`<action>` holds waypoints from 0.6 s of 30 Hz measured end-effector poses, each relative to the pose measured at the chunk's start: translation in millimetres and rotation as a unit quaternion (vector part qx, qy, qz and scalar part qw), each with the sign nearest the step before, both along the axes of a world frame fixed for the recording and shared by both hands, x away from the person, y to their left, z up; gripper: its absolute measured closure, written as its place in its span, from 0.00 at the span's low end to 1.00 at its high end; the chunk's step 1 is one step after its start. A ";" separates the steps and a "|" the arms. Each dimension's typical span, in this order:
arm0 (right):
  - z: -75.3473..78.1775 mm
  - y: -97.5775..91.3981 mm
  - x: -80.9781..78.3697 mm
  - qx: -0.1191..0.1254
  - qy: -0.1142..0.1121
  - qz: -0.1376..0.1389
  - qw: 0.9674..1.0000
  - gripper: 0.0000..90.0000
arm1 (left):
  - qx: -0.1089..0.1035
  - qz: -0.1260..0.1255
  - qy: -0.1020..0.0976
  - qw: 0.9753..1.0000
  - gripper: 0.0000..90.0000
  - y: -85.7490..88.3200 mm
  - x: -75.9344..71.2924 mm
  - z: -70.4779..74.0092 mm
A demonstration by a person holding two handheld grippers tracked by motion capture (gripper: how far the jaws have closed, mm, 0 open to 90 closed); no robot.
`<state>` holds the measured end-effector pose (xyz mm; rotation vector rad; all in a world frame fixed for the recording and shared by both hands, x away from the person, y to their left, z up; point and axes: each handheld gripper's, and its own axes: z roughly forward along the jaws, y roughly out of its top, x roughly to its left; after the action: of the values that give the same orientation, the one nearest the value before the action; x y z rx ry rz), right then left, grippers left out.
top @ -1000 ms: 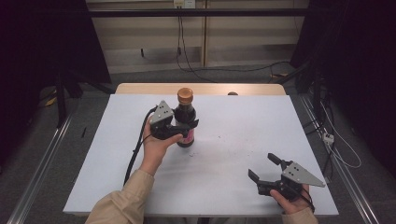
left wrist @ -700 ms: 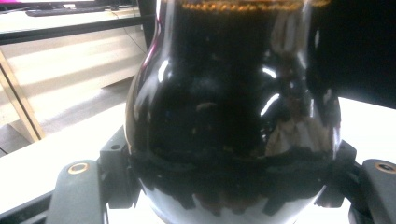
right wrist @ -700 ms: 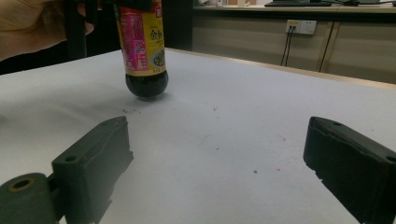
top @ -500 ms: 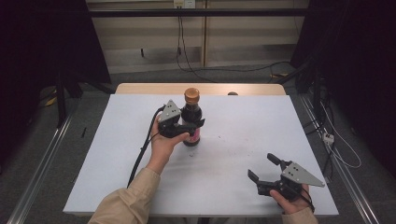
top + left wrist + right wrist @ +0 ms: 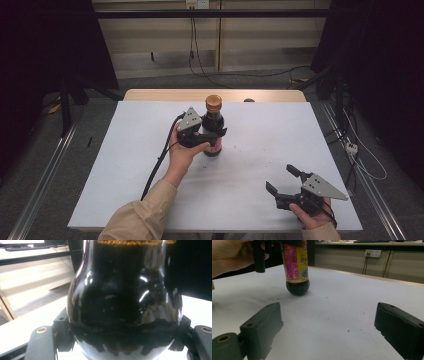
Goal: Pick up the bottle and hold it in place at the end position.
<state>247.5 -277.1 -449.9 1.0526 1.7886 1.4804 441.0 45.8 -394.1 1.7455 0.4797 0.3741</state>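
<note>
The dark sauce bottle [image 5: 214,125] stands upright a little left of the table's middle, toward the far half, with its gold cap [image 5: 213,102] on and a pink and yellow label [image 5: 295,261] on its side. My left gripper [image 5: 209,137] is clamped around its body, both jaws pressing on the glass, and my left hand [image 5: 182,152] comes in from the near left side. Against a second ago, the bottle and my left hand sit a little farther right and farther from me, while the grip looks the same. My right gripper [image 5: 284,181] rests at the near right corner of the table, well apart from the bottle, its jaws spread wide with nothing between them; it has not shifted. The table [image 5: 125,165] is covered in white, with a few dark specks near the bottle. Beyond its far edge run pale wall panels with a socket [image 5: 372,253] and hanging cables [image 5: 192,45], with dark stands on either side.
</note>
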 end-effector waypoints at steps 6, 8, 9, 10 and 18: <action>-0.4 0.4 0.2 -0.001 0.001 -0.001 1.000 0.08 | 0.006 -0.011 0.000 1.000 0.30 -3.4 1.4 -4.2; -0.4 1.0 0.2 -0.001 0.001 -0.001 1.000 0.08 | 0.006 -0.009 -0.002 1.000 0.30 -4.4 2.2 -6.4; -0.3 1.0 0.2 -0.001 0.001 -0.001 1.000 0.08 | 0.006 -0.009 -0.003 1.000 0.30 -4.7 2.7 -7.2; -0.3 1.0 0.2 -0.001 0.001 0.000 1.000 0.08 | 0.005 -0.007 -0.004 1.000 0.30 -4.7 3.3 -7.5; -1.0 0.0 0.4 -0.001 0.003 -0.001 1.000 0.08 | -0.002 -0.002 -0.010 1.000 0.30 -9.0 5.6 -9.8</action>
<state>247.9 -277.1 -450.9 1.0582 1.7916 1.4758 446.6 36.9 -403.9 1.7379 0.4617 0.3868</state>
